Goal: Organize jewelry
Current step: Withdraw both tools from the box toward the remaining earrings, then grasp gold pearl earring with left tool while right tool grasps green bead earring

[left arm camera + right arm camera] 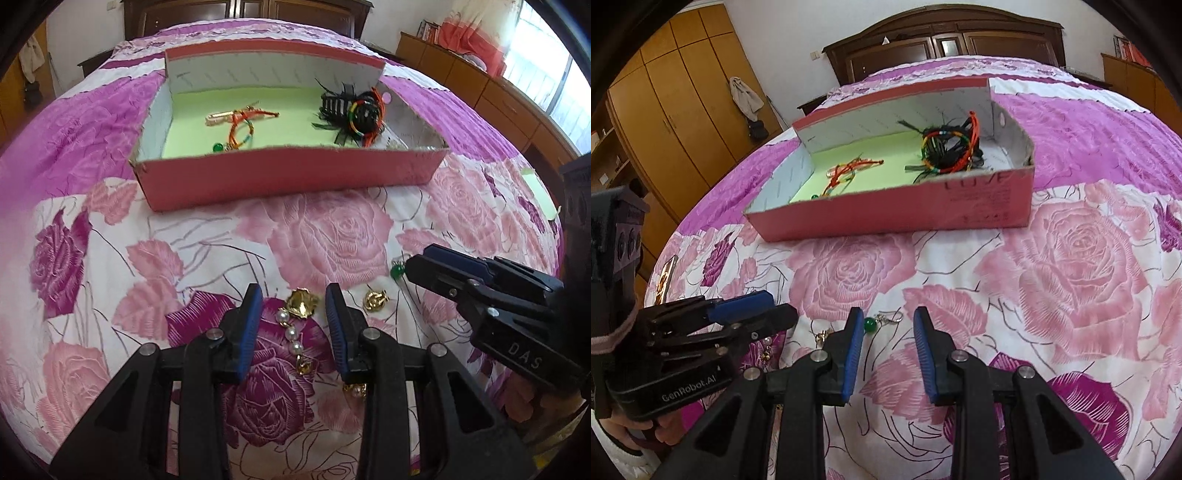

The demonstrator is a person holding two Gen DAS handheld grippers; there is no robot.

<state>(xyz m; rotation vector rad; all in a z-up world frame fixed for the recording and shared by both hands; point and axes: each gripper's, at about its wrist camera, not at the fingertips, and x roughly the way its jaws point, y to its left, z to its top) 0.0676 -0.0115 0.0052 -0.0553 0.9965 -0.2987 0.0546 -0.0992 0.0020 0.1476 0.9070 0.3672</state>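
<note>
Gold-and-pearl earring (297,325) on floral bedspread (325,229), between left gripper (294,301) jaws — partly open, not touching it. Green-bead earring (882,322) between right gripper (888,325) jaws, also partly open, holding nothing. Small gold earring (375,300) just beside. Beyond — pink box (288,177) holding cord bracelets (240,127) and black hair clip (354,110).

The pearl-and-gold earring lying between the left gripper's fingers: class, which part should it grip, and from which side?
Probably the gold flower top of the pearl-and-gold earring, from above. It is the widest part, and the left gripper already straddles it, open, jaws either side; the pearl string below looks thin and loose.
</note>
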